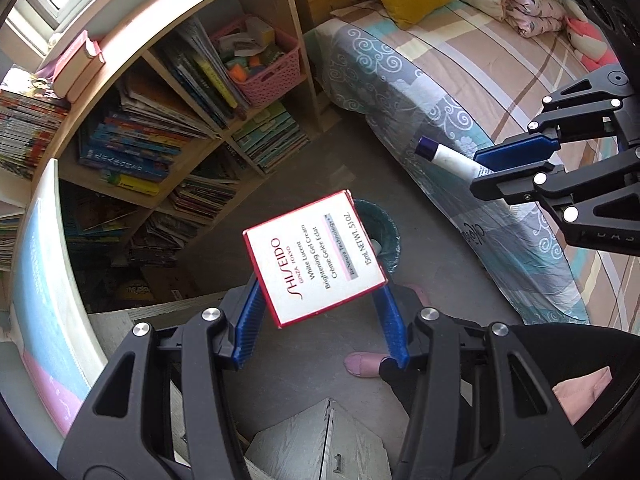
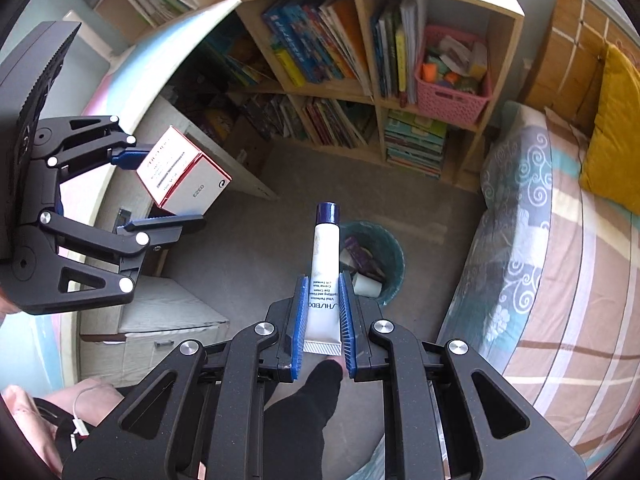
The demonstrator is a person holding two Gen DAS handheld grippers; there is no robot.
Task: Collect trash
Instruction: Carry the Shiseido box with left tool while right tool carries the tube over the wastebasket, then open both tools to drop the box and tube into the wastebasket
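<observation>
My left gripper (image 1: 318,285) is shut on a white carton with red edges (image 1: 316,258), printed face up, gripped by its two sides. Just beyond and below the carton stands a teal trash bin (image 1: 390,228), partly hidden by it. My right gripper (image 2: 324,282) is shut on a white cream tube with a dark blue cap (image 2: 326,256), cap pointing away over the floor. The same bin (image 2: 390,248) sits just past the tube and holds a paper cup and wrappers. Each wrist view shows the other gripper too: the right gripper (image 1: 476,172) with the tube (image 1: 448,158), the left gripper (image 2: 172,186) with the carton (image 2: 182,172).
A wooden bookshelf (image 2: 360,92) packed with books holds a pink basket (image 2: 452,96). A bed with a patterned cover (image 2: 560,220) and a yellow pillow (image 2: 616,140) runs along the right. A grey drawer unit (image 2: 168,320) stands at the left. A person's dark-trousered leg (image 2: 308,412) and pink slipper (image 1: 362,364) are below.
</observation>
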